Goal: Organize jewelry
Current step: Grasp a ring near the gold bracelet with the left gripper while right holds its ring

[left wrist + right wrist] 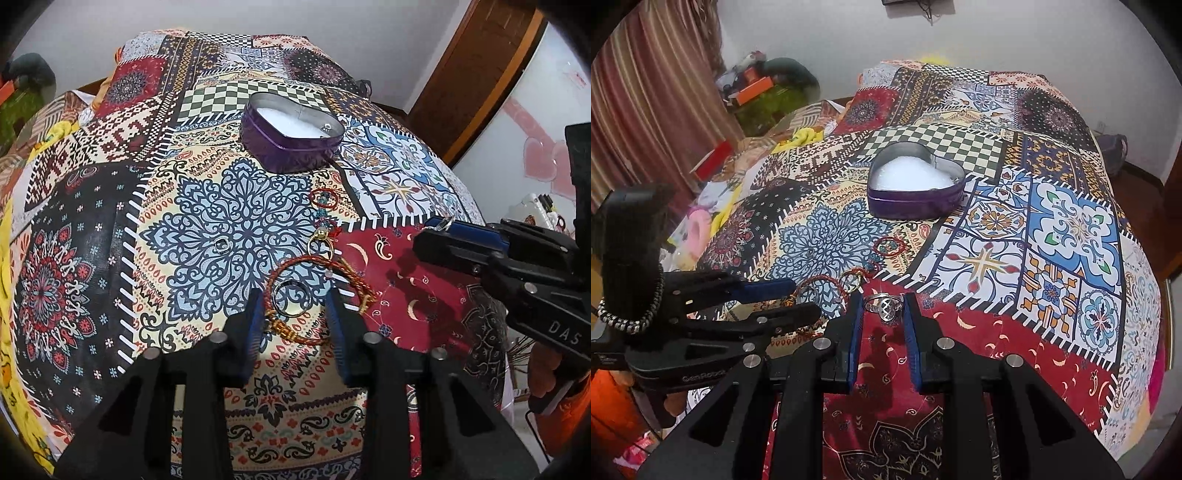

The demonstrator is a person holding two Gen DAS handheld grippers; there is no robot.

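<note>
Patchwork bedspread [1052, 229] carried heart tin [912, 192], right claw [884, 308] clamped on silver ring [884, 304], left claw [293, 308] apart around plain ring [290, 297] and red bracelet [295, 334].

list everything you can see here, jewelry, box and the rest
heart tin: one, purple, white filling, far on the bedspread, open
small silver piece: one, inside the tin by its right wall
patchwork bedspread: one, multicoloured, under everything
silver ring: one, held in the right claw
steel ring: one, silver, between the left claw's fingers, on the bedspread
woven bracelet: one, red and gold, around the steel ring
gold ring: one, beyond the bracelet
red cord charm: one, nearer the tin
square ring: one, silver, on the blue medallion
left claw: black, blue pads
right claw: black, blue pads
</note>
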